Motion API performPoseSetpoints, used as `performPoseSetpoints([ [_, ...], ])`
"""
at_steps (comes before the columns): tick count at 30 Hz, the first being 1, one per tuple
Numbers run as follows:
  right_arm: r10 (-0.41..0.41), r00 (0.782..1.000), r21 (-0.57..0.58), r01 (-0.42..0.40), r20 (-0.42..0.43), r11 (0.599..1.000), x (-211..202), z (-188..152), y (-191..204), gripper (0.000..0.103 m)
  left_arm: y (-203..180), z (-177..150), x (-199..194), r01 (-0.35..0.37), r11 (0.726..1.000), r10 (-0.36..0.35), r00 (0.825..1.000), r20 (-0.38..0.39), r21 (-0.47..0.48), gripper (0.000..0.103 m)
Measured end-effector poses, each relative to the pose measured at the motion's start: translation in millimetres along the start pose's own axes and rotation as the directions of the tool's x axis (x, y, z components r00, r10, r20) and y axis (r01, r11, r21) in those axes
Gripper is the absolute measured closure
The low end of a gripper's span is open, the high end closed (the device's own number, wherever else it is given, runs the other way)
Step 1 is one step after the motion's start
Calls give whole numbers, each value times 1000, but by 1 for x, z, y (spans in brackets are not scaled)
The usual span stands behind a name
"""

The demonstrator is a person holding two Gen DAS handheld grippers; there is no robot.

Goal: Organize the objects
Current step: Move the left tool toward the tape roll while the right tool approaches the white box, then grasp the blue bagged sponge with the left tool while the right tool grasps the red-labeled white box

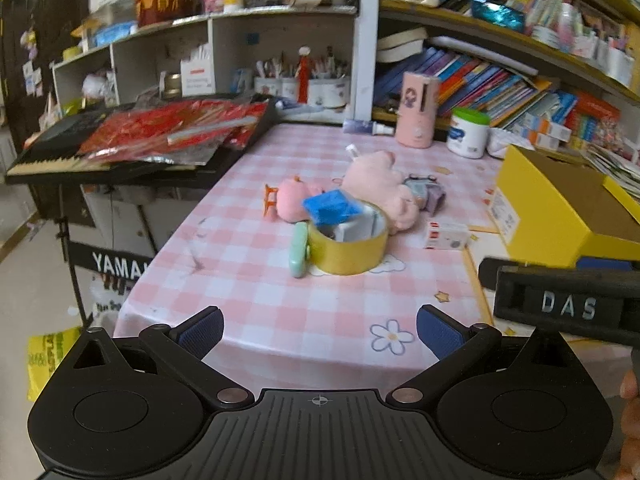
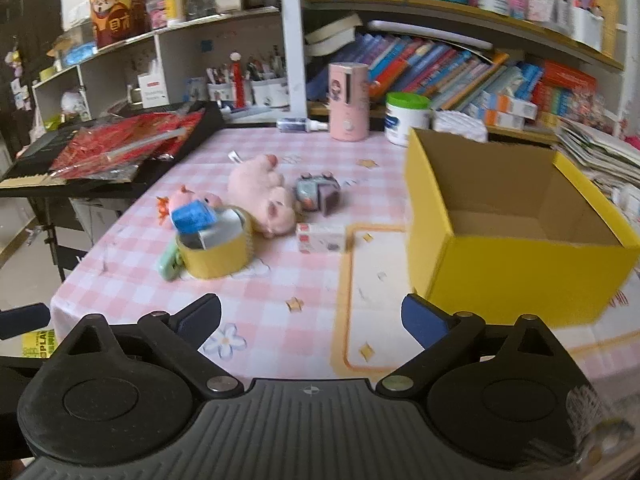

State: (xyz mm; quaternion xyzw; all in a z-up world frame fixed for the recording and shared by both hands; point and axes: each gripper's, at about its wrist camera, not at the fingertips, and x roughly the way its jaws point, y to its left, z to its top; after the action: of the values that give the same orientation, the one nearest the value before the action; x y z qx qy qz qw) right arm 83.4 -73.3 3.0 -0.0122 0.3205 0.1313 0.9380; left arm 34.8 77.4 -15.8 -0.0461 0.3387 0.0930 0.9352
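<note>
A: Both views. Which items lie on the counter (image 2: 280,312), and where?

B: A cluster near the middle: a yellow tape roll (image 2: 216,250) with a blue packet (image 2: 192,212) resting on its rim, a mint-green clip (image 2: 170,262) touching its left side, a pink plush pig (image 2: 260,196) just behind, a small pink plush (image 2: 188,196) to the left, and a white-and-red carton (image 2: 322,238) between the pig and the open yellow box (image 2: 516,264) at the right. The box appears empty.

A: State of the jaws?

B: Left gripper (image 1: 320,332) and right gripper (image 2: 310,322): jaws spread wide, nothing between them. Neither touches any item; the cluster lies ahead of both, well apart, with bare counter between.

A: Handling properties?

B: Judged, not tested. The pig is soft and light; take it across the body, where the stuffing will compress. The tape roll is stiff and probably heaviest; pinch its wall, but the loose packet may slide off. The carton is light and crushable; grip its long sides gently.
</note>
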Motion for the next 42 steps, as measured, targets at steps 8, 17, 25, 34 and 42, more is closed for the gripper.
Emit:
performPoseSetpoints([
  [8, 42, 999, -22, -43, -34, 999, 49, 28, 4, 19, -1, 17, 33, -28, 999, 29, 998, -47, 34, 0],
  [17, 1, 993, -11, -2, -120, 1000, 119, 52, -4, 20, 1, 34, 64, -34, 999, 36, 997, -70, 30, 0],
  [25, -25, 980, 12, 28, -197, 1000, 170, 57, -15, 25, 3, 50, 81, -43, 999, 43, 997, -58, 17, 1],
  [34, 26, 973, 3, -26, -231, 1000, 187, 63, -27, 52, -5, 72, 106, -21, 1000, 21, 999, -32, 16, 5],
  [42, 32, 995, -43, -37, -97, 998, 162, 85, -30, 51, -16, 87, 142, -16, 1000, 17, 998, -65, 14, 18],
])
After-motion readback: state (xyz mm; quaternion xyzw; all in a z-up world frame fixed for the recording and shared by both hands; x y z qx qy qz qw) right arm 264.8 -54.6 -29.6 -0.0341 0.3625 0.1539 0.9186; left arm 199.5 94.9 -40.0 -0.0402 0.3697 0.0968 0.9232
